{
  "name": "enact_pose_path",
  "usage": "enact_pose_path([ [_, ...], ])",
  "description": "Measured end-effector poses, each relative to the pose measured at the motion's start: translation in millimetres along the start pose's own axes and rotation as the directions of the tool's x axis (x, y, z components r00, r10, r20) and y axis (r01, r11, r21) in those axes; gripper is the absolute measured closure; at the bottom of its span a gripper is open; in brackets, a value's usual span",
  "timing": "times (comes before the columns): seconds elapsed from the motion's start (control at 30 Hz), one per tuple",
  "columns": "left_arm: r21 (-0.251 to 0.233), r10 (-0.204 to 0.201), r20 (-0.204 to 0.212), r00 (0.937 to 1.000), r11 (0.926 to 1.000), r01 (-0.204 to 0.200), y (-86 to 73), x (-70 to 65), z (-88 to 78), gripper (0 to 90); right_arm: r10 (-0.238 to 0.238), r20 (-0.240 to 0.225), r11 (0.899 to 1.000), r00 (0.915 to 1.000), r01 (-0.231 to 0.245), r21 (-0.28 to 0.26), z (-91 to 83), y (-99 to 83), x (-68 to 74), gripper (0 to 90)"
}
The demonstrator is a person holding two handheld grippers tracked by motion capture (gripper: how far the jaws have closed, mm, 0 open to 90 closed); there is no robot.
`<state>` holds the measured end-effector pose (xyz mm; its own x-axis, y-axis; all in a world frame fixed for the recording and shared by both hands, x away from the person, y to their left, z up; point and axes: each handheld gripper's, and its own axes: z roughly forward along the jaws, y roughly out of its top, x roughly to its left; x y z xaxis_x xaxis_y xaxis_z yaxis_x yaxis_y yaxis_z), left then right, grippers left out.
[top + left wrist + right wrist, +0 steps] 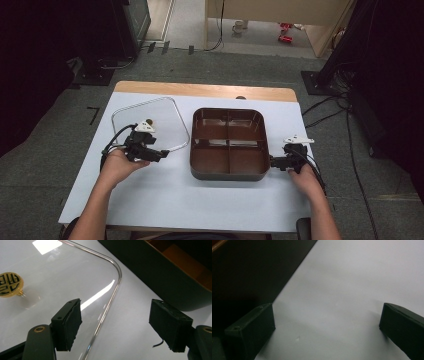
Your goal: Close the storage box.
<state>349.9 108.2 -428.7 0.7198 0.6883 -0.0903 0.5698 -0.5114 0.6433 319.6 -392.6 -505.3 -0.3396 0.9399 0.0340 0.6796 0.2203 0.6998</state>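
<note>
Here the left gripper (115, 325) stands with its jaws wide apart and nothing gripped; the steel rim of the glass lid (75, 282) runs up between the two pads without touching either. In the high view that gripper (159, 154) sits at centre left, just at the lower right corner of the lid (150, 112), which lies flat on the white table (200, 200) left of the tray (229, 172). The lid's gold knob (10, 285) shows at the left edge of the left gripper view; in the high view it lies behind the gripper's top plate, near the lid's middle.

The right gripper (327, 332) is also wide open and empty, over bare table, with the tray's dark wall along the upper left of its view. In the high view it (274, 161) rests right against the tray's lower right corner.

Judging by this, the step in hand is getting hold of the lid, likely to set it on the tray, while the other gripper steadies the tray. The next move calls for closing on the rim, or shifting to the knob, which gives a surer hold; thin glass edge may slip from the pads.

The left hand (119, 167) comes up from the bottom left, wrist bent so the gripper points right, toward the tray. The right hand (306, 181) enters at lower right, its gripper aimed left and level.
</note>
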Motion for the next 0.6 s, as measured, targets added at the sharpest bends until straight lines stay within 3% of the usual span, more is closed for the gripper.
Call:
enact_pose_path([
  [0.17,-0.019,-0.003,-0.001,1.0,0.9998,0.003,5.1,10.1,-1.7,24.2,0.001,0.0,1.0,1.0,-0.001,0.0,0.0,0.0,0.0,0.0],
  [0.37,-0.01,0.001,0.007,1.0,1.0,-0.001,9.4,15.8,1.4,25.5,0.0,0.0,1.0,1.0,0.0,0.0,0.0,0.0,0.0,0.0],
  [0.6,-0.016,-0.012,0.02,0.9997,0.9998,0.012,17.2,31.5,0.6,25.7,0.0,0.0,1.0,1.0,0.0,0.0,0.0,0.0,0.0,0.0],
])
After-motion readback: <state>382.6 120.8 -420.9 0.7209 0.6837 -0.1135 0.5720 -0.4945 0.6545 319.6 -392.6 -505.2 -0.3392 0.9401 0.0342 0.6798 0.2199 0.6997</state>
